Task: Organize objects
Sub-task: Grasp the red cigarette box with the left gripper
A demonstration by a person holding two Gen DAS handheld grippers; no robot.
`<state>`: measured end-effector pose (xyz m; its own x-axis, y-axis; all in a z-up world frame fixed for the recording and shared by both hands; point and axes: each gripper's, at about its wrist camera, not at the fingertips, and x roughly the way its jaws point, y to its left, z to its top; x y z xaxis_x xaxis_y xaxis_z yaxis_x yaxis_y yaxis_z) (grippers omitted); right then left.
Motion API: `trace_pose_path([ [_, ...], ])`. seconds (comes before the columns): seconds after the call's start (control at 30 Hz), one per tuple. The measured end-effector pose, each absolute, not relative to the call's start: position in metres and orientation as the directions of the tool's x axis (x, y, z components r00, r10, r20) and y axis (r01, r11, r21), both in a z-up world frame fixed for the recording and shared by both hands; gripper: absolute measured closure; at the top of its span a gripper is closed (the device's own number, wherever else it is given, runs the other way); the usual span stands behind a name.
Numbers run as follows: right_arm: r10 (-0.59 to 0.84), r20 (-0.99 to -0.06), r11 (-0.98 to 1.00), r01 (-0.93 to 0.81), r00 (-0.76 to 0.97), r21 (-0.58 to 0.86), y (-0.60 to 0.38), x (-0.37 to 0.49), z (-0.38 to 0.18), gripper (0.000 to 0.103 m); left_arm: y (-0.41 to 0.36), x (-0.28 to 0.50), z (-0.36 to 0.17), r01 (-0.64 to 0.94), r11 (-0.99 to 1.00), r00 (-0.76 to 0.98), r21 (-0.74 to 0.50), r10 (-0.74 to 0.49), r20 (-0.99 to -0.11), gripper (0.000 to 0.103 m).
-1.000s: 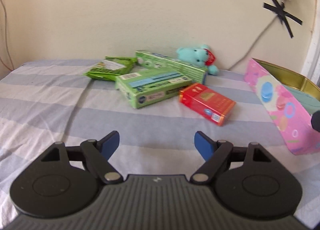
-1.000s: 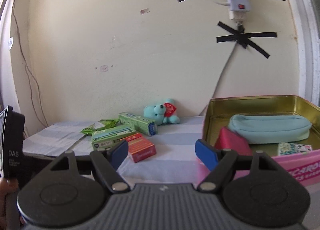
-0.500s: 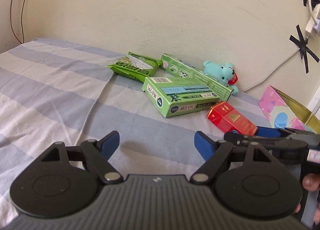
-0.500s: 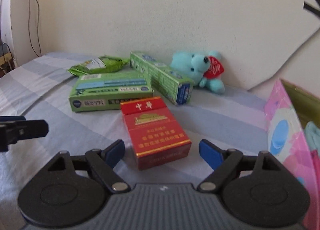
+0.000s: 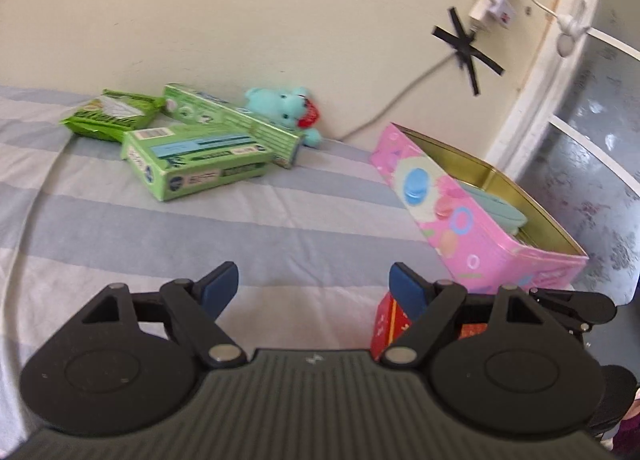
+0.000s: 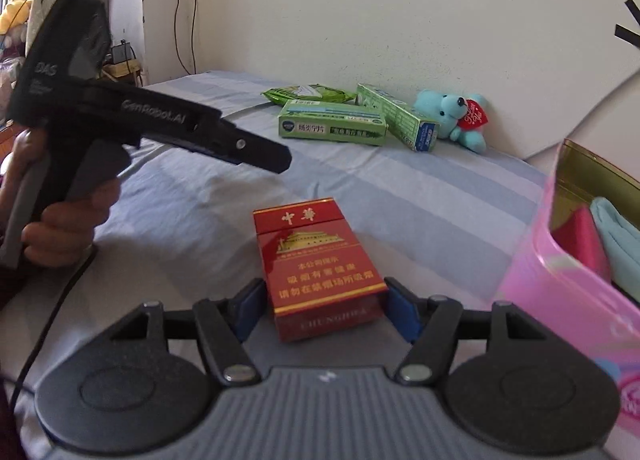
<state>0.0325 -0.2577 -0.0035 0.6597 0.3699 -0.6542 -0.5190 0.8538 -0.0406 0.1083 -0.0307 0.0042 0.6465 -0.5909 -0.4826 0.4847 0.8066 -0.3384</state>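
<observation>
I see the red cigarette pack lying flat on the striped bed between my right gripper's blue fingers, which sit at its sides though I cannot tell if they touch, while my left gripper hangs wide open, empty

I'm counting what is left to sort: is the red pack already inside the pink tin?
No: the red pack sits between the right gripper fingers, outside the pink tin.

left wrist: low, faces wall | right wrist: low, near; both share green boxes
</observation>
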Motion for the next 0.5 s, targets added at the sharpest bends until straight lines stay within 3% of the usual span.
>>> trace_pose_path([
  [0.07,0.345,-0.642,0.875,-0.482,0.684,-0.043,-0.271,0.012,-0.002,0.022,-0.044,0.1,0.007,0.542,0.77,0.602,-0.338,-0.636,-0.483,0.019],
  [0.2,0.326,-0.638,0.908,-0.419,0.698,0.005,-0.288,-0.001,-0.005,0.022,-0.069,0.085,0.008,0.618,0.732,0.545,-0.287,-0.662,-0.514,0.02],
  [0.27,0.338,-0.635,0.91,-0.414,0.694,0.032,-0.288,0.001,-0.01,0.024,-0.079,0.083,0.004,0.629,0.728,0.52,-0.272,-0.655,-0.548,0.021],
  [0.3,0.348,-0.633,0.908,-0.417,0.692,0.044,-0.286,0.001,-0.012,0.024,-0.083,0.084,0.001,0.632,0.725,0.503,-0.275,-0.653,-0.567,0.026],
  [0.33,0.351,-0.62,0.907,-0.418,0.702,0.04,-0.284,0.002,-0.014,0.029,-0.088,0.085,-0.003,0.636,0.718,0.474,-0.283,-0.654,-0.59,0.039],
  [0.37,0.355,-0.613,0.904,-0.426,0.706,0.034,-0.28,0.002,-0.015,0.038,-0.091,0.085,-0.006,0.643,0.703,0.451,-0.304,-0.668,-0.592,0.04],
  [0.5,0.344,-0.577,0.907,-0.422,0.74,0.0,-0.273,0.002,-0.011,0.039,-0.096,0.077,0.014,0.643,0.724,0.504,-0.249,-0.646,-0.573,0.042],
])
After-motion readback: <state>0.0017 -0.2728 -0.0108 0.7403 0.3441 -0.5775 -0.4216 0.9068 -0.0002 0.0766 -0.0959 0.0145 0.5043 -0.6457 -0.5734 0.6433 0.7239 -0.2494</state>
